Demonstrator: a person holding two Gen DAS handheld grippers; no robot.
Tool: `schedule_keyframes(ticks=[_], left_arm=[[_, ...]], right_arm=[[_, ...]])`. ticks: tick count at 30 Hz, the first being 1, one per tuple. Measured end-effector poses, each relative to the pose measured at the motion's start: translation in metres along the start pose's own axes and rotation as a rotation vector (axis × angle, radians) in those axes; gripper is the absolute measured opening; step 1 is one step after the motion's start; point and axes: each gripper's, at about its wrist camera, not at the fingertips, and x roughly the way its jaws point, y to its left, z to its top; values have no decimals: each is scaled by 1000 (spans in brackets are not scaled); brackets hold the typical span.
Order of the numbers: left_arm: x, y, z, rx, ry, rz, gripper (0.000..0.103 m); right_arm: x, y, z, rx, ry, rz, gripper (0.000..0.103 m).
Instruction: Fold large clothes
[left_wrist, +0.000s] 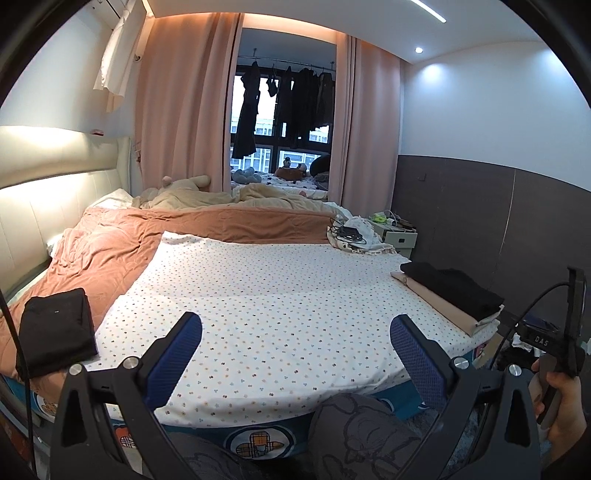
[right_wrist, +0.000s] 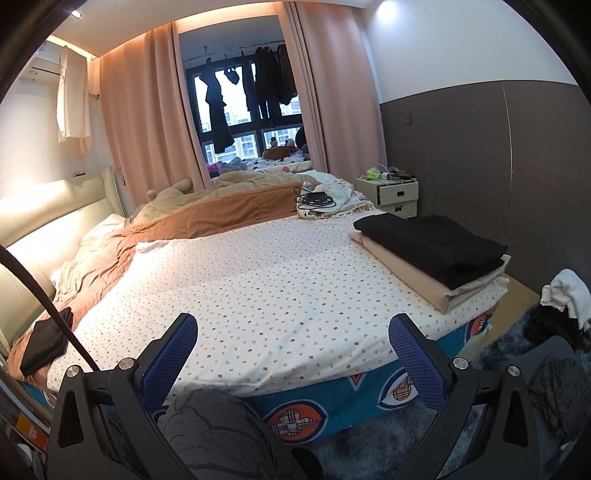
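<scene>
Left tool (left_wrist: 295, 334) spread, empty | right tool (right_wrist: 293, 334) spread, empty | folded stack (right_wrist: 432, 251) on bed (right_wrist: 258, 280) corner

black garment (left_wrist: 57, 330): folded flat, left bed edge, on orange blanket | black garment on top (right_wrist: 432, 242): folded, neat rectangle, right bed corner | beige garment (right_wrist: 406, 275): folded flat beneath it, edges showing, on dotted sheet

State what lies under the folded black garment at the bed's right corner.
Under the black garment lies a folded beige cloth, resting on the dotted sheet. Only its edges show; whether anything more sits between the layers is hidden.
</scene>
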Motion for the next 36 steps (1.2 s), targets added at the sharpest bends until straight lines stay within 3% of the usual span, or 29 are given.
schedule_keyframes(ticks=[36], left_arm=[[-9, 3, -9, -12, -15, -5, 103]], right_arm=[[-11, 18, -6, -5, -16, -36, 103]])
